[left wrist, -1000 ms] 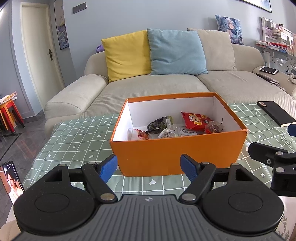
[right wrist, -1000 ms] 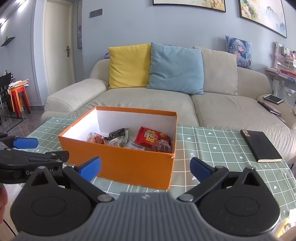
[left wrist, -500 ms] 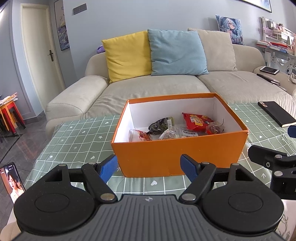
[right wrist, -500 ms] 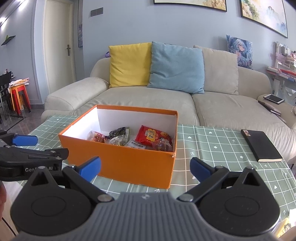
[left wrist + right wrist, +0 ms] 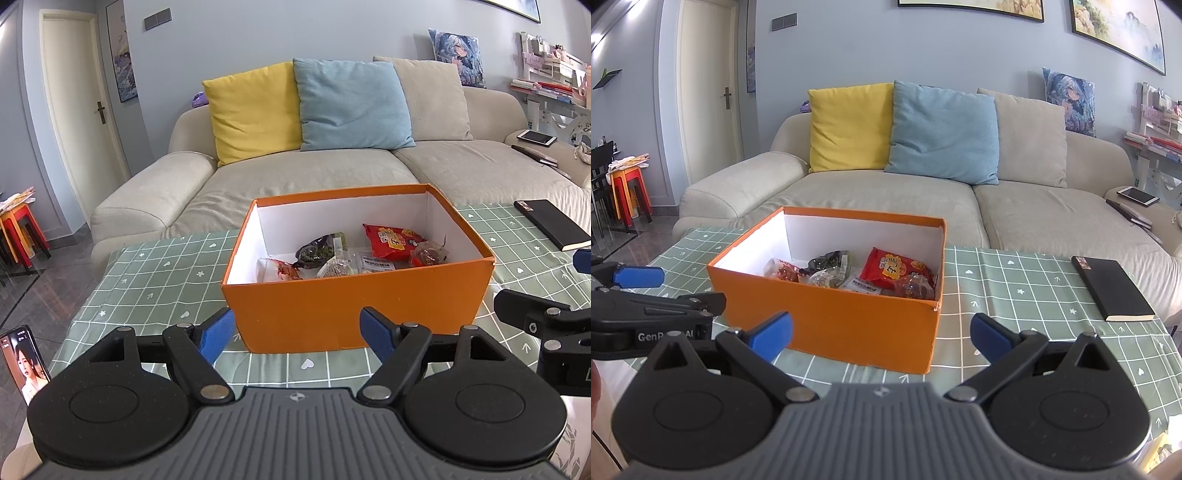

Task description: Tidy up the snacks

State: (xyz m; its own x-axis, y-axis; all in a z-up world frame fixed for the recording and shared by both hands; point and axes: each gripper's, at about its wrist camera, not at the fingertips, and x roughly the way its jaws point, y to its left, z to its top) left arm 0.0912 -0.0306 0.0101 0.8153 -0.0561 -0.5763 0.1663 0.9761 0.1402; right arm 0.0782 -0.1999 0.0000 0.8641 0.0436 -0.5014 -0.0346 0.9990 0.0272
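Sitting beyond both wide-apart jaws, untouched: orange box (image 5: 354,306) holding snacks (image 5: 391,240).

Honestly, next to nothing to report over the last second. The only difference I can spot is a tiny wobble in the view from my right claw (image 5: 880,332): the orange box (image 5: 827,325) sits a hair higher in frame than before. My left claw (image 5: 677,288), at the left edge of that view, has crept up by the same sliver.
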